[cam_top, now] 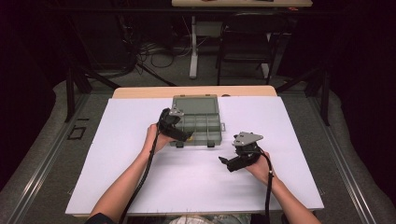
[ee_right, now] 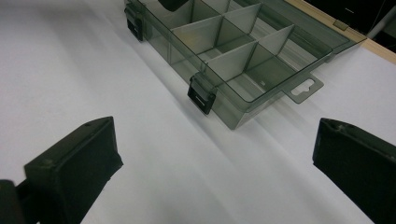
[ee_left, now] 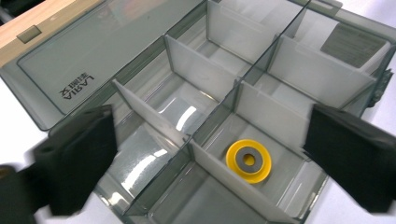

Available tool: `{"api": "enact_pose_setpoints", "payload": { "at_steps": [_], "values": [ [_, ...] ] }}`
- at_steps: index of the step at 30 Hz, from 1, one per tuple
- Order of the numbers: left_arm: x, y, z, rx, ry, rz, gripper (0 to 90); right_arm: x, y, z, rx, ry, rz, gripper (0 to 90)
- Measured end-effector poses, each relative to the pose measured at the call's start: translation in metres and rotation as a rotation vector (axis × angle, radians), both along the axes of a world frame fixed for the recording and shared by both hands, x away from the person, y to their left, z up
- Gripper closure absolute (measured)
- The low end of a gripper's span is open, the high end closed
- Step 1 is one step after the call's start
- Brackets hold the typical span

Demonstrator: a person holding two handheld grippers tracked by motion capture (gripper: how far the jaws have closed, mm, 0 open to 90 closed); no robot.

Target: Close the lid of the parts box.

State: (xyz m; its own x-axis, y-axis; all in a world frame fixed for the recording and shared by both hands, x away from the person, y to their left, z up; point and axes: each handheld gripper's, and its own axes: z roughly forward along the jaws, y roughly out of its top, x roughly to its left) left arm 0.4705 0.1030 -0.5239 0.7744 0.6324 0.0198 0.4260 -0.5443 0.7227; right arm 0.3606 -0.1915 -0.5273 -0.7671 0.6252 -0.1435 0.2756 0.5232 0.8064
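Hovering over the open compartment box [cam_top: 196, 122], the left hand-held gripper [ee_left: 205, 158] has its jaws spread, holding nothing; a yellow ring [ee_left: 249, 161] lies in a compartment below. The right hand-held gripper [ee_right: 215, 172] waits open beside the box.

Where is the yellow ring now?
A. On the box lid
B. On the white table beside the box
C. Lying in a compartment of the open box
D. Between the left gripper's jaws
C: the ring lies flat on a compartment floor of the box, under the open left gripper.
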Motion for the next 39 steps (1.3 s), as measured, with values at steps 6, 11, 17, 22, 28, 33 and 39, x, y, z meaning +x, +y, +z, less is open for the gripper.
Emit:
{"api": "enact_pose_setpoints", "payload": {
  "at_steps": [6,11,17,22,28,33,39],
  "values": [
    [0.001,0.003,-0.003,0.005,0.004,0.008,25.7,0.000,-0.001,0.000,0.002,0.002,-0.001,0.0],
    [0.003,0.003,-0.006,0.015,-0.001,0.031,31.6,0.000,0.000,0.000,0.002,0.003,-0.002,0.0],
    [0.006,0.005,-0.010,0.012,0.017,0.045,38.5,0.001,-0.001,0.000,0.003,0.005,0.001,0.0],
    [0.006,0.006,-0.012,-0.006,0.022,0.061,44.0,0.000,-0.001,0.000,0.004,0.003,0.002,0.0],
    [0.006,0.005,-0.014,-0.009,0.033,0.064,49.6,0.000,-0.001,0.001,0.005,0.003,0.002,0.0],
    [0.005,0.003,-0.016,-0.004,0.033,0.064,51.9,0.000,0.000,0.000,0.005,0.003,0.003,0.0],
    [0.004,0.002,-0.016,-0.003,0.020,0.083,53.7,0.001,0.000,0.000,0.004,0.002,0.003,0.0]
  ]
}}
